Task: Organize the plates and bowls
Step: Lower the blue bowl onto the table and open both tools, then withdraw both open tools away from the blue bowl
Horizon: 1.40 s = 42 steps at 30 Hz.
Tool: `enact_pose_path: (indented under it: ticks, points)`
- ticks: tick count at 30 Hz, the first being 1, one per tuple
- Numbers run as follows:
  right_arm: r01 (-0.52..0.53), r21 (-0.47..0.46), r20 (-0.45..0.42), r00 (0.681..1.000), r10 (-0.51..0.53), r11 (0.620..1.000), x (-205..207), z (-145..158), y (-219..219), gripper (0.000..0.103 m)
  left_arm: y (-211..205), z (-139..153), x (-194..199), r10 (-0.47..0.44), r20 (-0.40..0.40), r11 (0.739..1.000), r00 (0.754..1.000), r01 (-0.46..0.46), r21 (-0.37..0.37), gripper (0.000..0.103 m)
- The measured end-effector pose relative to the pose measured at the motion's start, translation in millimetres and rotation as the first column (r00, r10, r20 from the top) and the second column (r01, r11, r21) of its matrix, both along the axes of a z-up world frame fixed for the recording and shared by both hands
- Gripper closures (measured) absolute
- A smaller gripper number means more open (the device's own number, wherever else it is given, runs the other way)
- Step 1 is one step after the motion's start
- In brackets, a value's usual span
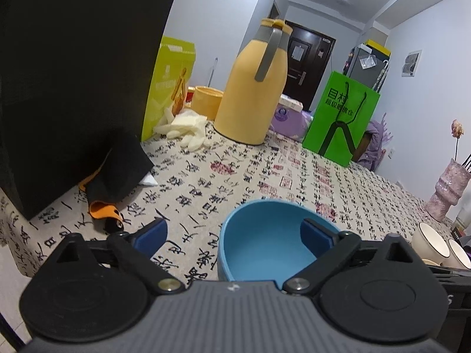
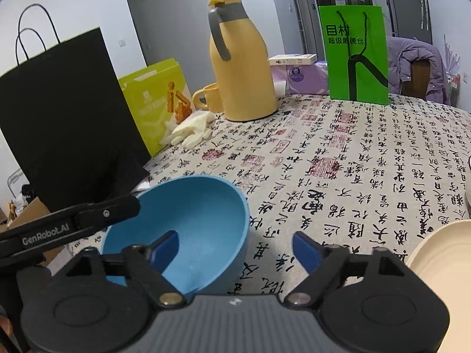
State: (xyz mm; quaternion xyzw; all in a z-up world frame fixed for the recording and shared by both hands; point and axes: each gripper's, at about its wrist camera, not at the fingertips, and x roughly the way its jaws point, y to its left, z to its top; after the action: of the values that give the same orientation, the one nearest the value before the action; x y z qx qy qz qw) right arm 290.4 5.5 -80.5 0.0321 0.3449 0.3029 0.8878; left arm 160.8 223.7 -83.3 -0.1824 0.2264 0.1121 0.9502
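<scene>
Both claws stand wide and hold nothing. The left gripper [image 1: 234,236] straddles the near-left rim of the blue bowl [image 1: 265,235], one pad inside; the right gripper [image 2: 235,250] straddles its right rim. The bowl rests on the tablecloth [image 2: 353,176]. A cream plate [image 2: 441,253] lies nearer the right hand, probably next.

A table [image 2: 368,158] covered in calligraphy-print cloth is seen; on it stand 1 blue bowl [image 2: 194,223], 1 yellow jug [image 2: 240,70] and 1 green bag [image 2: 356,56].
</scene>
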Motion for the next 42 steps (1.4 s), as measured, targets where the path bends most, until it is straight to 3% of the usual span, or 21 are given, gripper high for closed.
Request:
enact_pose_path:
  ticks: [3,42]
  points:
    - [0.006,0.022,0.01,1.0,-0.006,1.0,-2,4,-7,0.0,0,7,-5,0.008,0.019,1.0,1.0,-0.008,0.008,0.0]
    - [0.086,0.089,0.106,0.99,-0.095,0.992,-36,36,-81,0.0,-62,47,-31,-0.053,0.081,0.993,0.995,0.044,0.11,0.0]
